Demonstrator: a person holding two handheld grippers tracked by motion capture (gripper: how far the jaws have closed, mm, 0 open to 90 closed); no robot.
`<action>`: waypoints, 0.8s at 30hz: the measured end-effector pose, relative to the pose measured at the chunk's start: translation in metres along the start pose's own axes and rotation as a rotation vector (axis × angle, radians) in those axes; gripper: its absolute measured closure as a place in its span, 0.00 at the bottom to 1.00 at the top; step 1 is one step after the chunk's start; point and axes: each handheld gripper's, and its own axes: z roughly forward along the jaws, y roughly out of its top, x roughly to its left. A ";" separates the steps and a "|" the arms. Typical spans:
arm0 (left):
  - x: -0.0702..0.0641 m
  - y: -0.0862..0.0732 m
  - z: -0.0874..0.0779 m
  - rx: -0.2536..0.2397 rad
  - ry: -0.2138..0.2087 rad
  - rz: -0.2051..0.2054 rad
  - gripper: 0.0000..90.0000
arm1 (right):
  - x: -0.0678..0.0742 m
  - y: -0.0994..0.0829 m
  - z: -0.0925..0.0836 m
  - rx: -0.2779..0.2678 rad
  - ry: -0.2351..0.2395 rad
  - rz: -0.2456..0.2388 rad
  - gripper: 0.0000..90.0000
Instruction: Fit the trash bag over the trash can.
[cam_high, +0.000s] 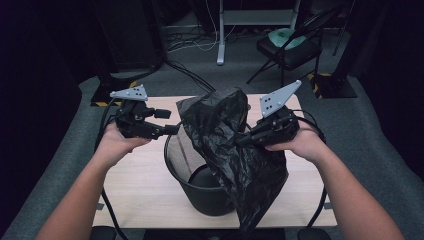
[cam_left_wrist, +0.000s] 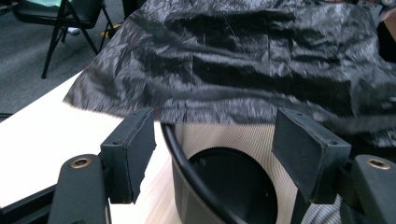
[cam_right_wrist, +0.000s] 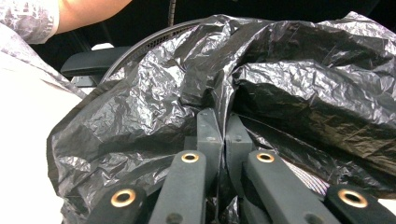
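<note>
A crinkled black plastic bag (cam_high: 235, 145) hangs over a black mesh waste bin (cam_high: 192, 185) that stands on the light wooden table (cam_high: 140, 185). My right gripper (cam_high: 242, 140) is shut on a fold of the bag (cam_right_wrist: 224, 100) and holds it up over the bin's right side. My left gripper (cam_high: 172, 122) is open at the bin's left rim, its pads (cam_left_wrist: 133, 147) apart, with nothing between them. In the left gripper view the bag's lower edge (cam_left_wrist: 215, 70) hangs just beyond the jaws, above the bin's rim (cam_left_wrist: 184, 158) and its round bottom.
A folding chair (cam_high: 290, 47) and a white stand's leg (cam_high: 221, 35) are on the grey carpet behind the table. Cables trail over the floor and down both sides of the table. The table's front left part is bare wood.
</note>
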 end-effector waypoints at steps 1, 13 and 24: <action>0.001 0.002 0.004 0.005 0.002 0.003 0.33 | -0.001 -0.001 0.000 -0.002 0.000 0.001 0.97; 0.019 0.008 0.039 0.052 0.010 -0.008 0.33 | -0.009 -0.008 0.007 0.004 -0.005 0.027 0.97; 0.034 0.001 0.050 0.077 0.034 -0.036 0.41 | -0.017 -0.007 0.016 0.002 -0.012 0.042 0.97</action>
